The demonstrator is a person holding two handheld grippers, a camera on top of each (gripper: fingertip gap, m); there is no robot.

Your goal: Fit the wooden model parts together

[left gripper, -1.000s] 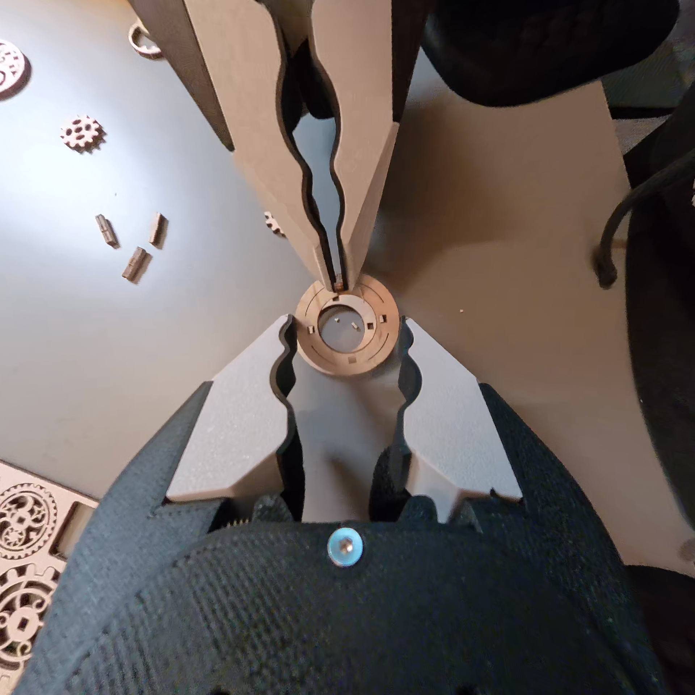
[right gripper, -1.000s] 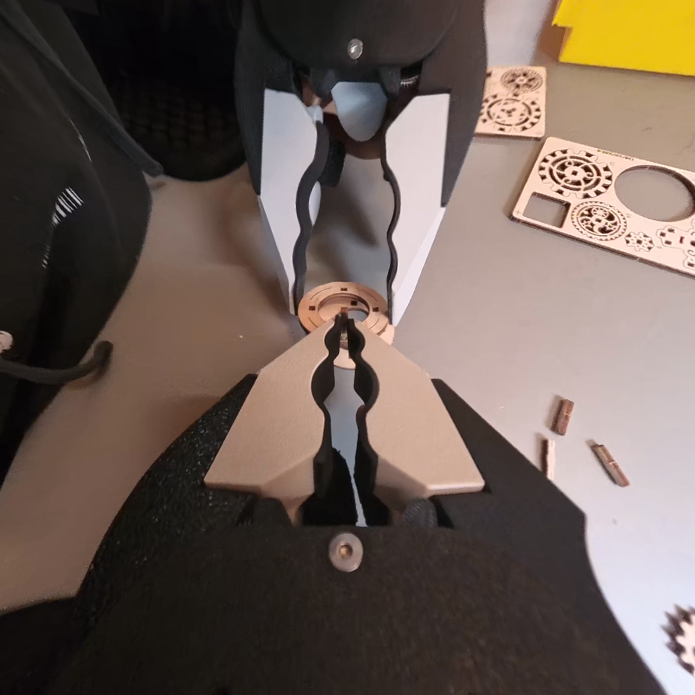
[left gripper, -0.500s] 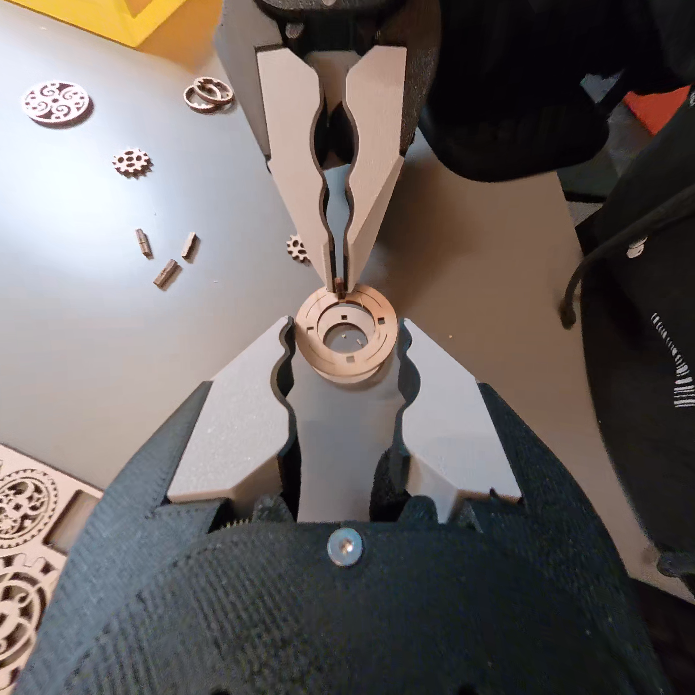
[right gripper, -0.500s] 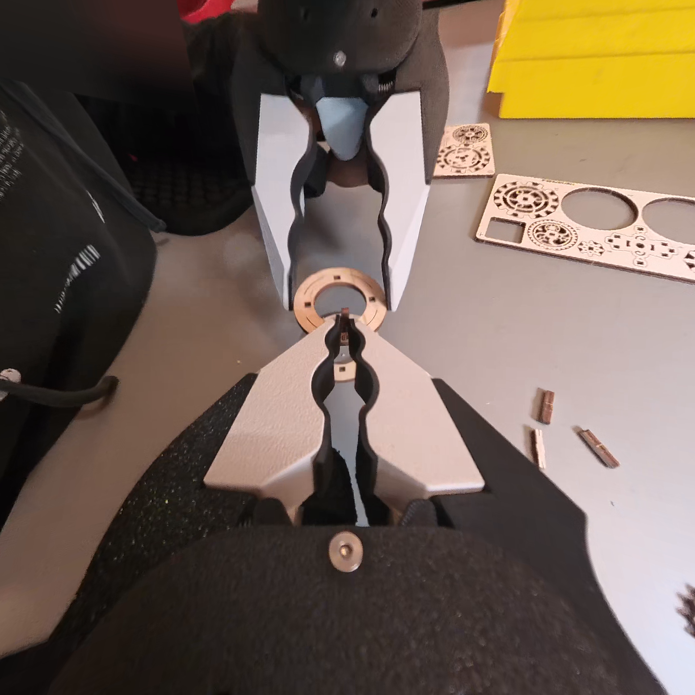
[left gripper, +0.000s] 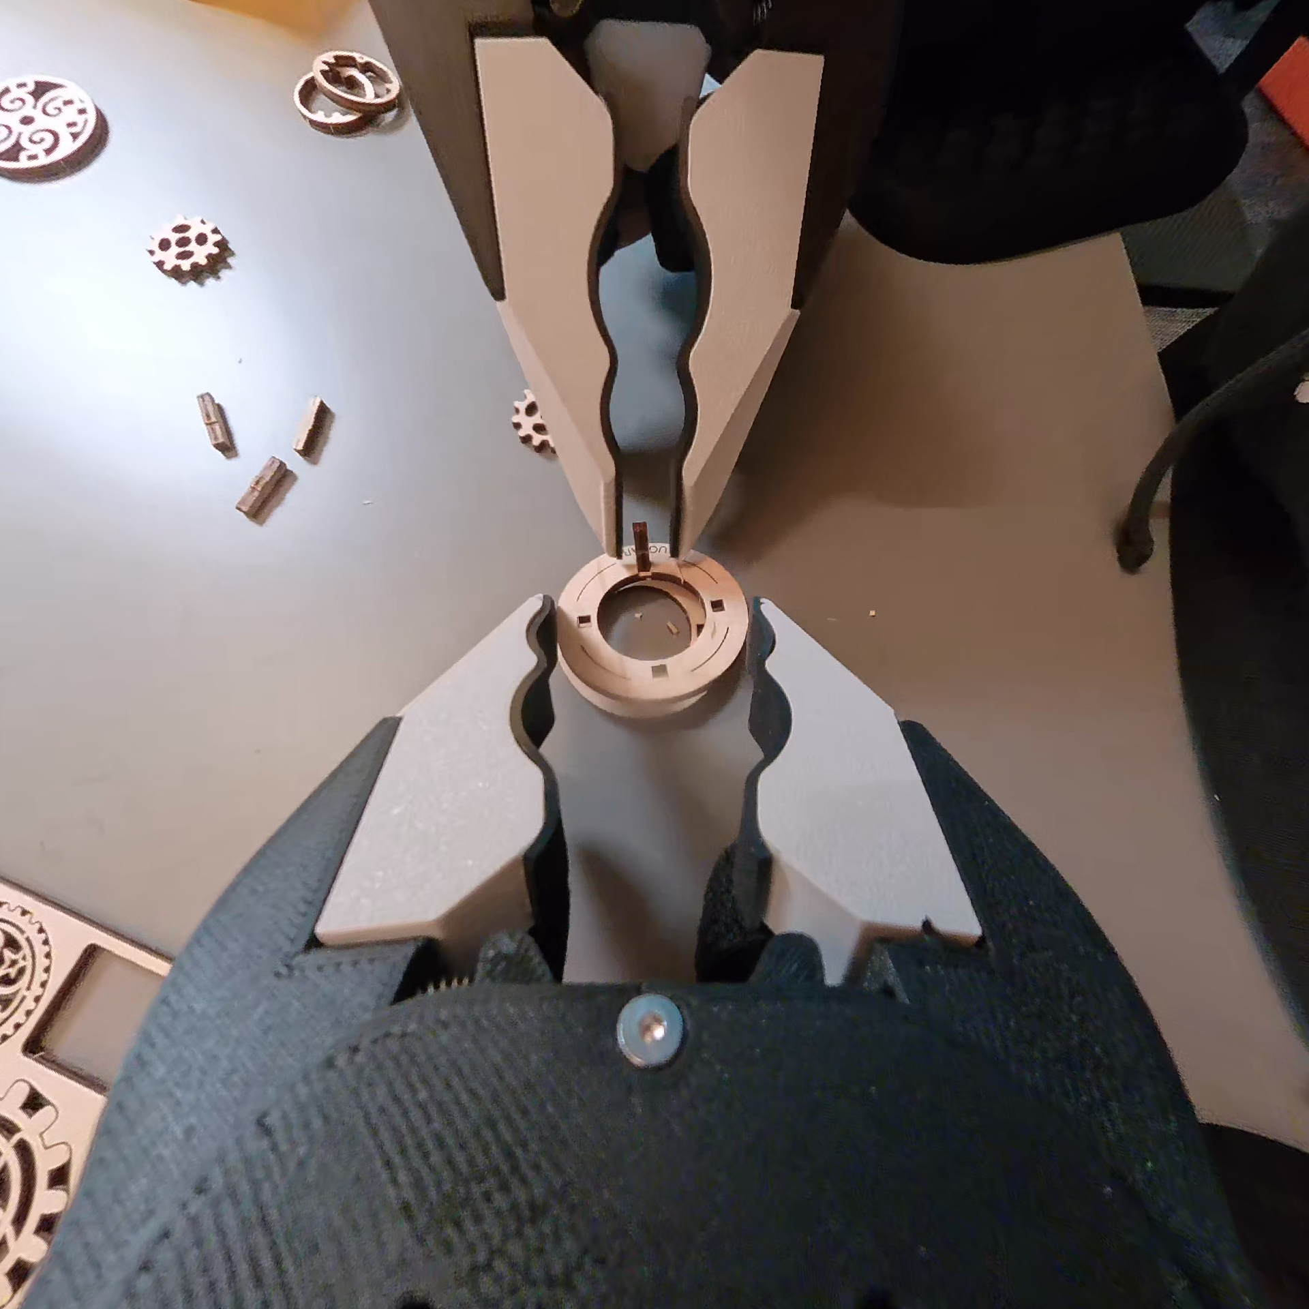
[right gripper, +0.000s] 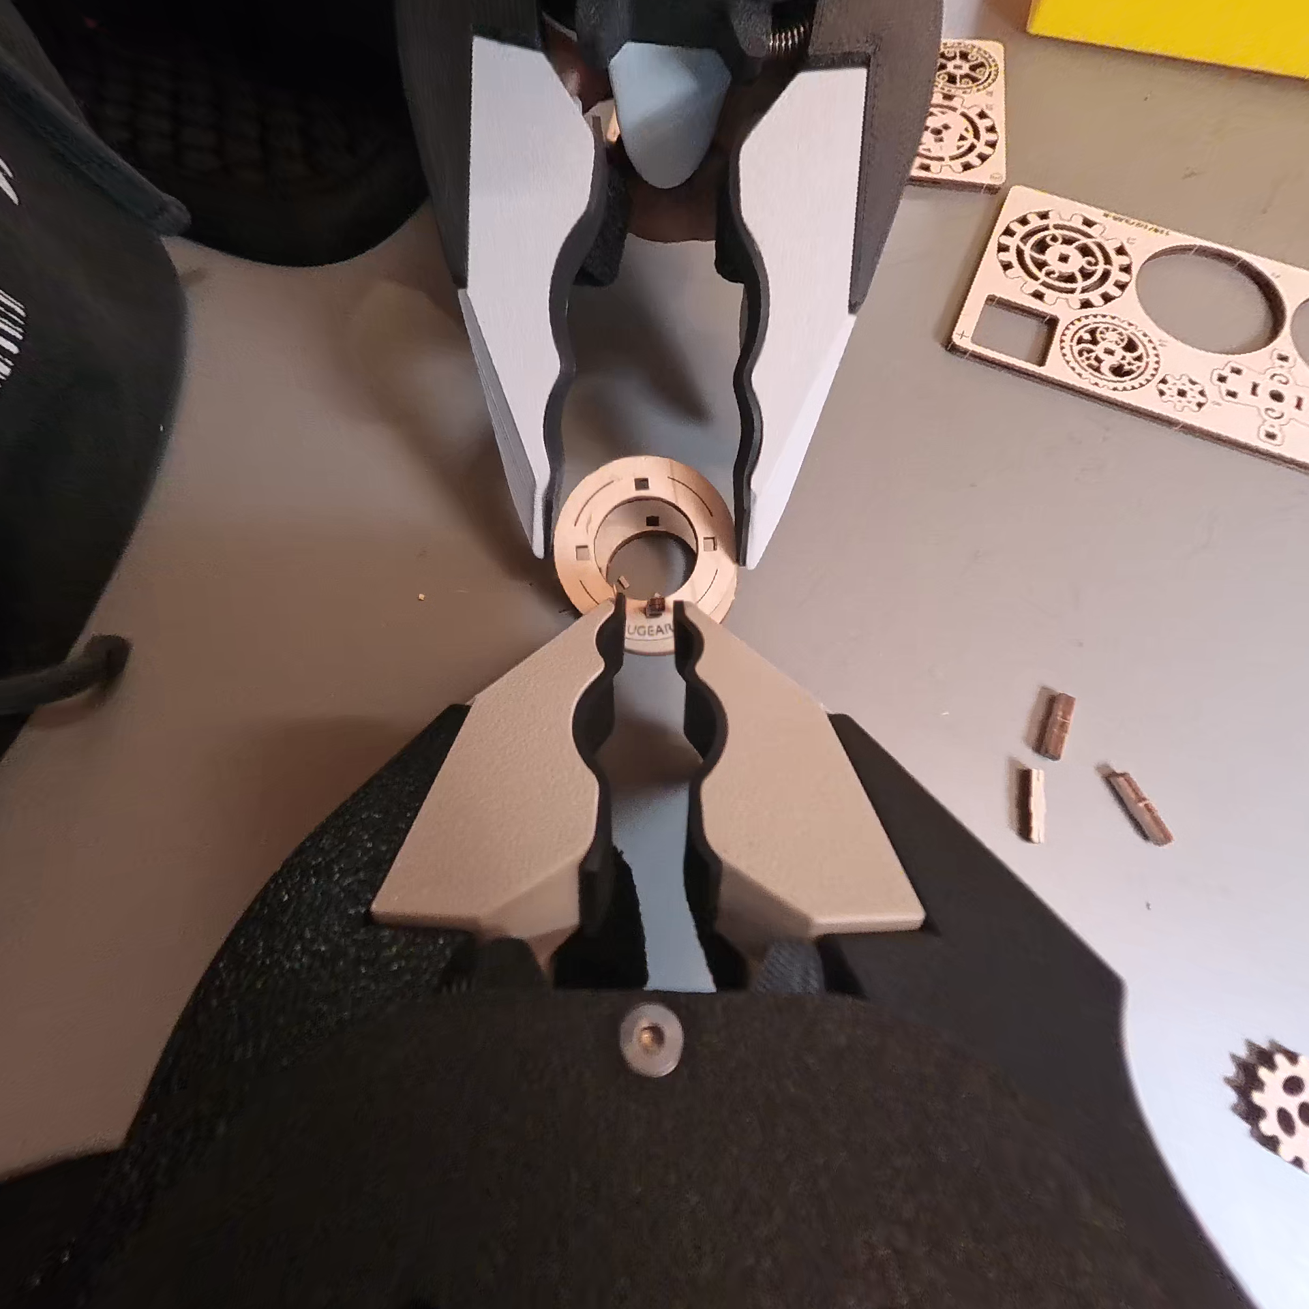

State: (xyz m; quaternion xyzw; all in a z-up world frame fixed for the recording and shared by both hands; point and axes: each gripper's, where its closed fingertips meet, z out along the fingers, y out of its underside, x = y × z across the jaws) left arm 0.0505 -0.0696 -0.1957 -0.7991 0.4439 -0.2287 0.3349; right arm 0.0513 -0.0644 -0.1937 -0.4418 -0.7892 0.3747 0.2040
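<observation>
A round wooden ring with small square slots sits between the fingers of my left gripper, which is shut on its two sides just above the grey table. A small dark wooden peg stands upright in a slot at the ring's far rim. My right gripper comes from the opposite side. Its fingertips are slightly apart on either side of the peg and do not touch it. In the right wrist view the ring, the peg, my right gripper and my left gripper show the same.
Three loose pegs, two small gears, stacked rings and a patterned disc lie to the left. Cut-out part sheets and a yellow box lie farther off. A person in black clothing sits at the table's edge. Both grippers' tips are close together, under 4 cm apart. Left tips and right tips are each some 25 cm from the patterned disc.
My right gripper has opened and let go of the peg, which now stands in the ring. The left gripper still holds the ring, now lower toward the table.
</observation>
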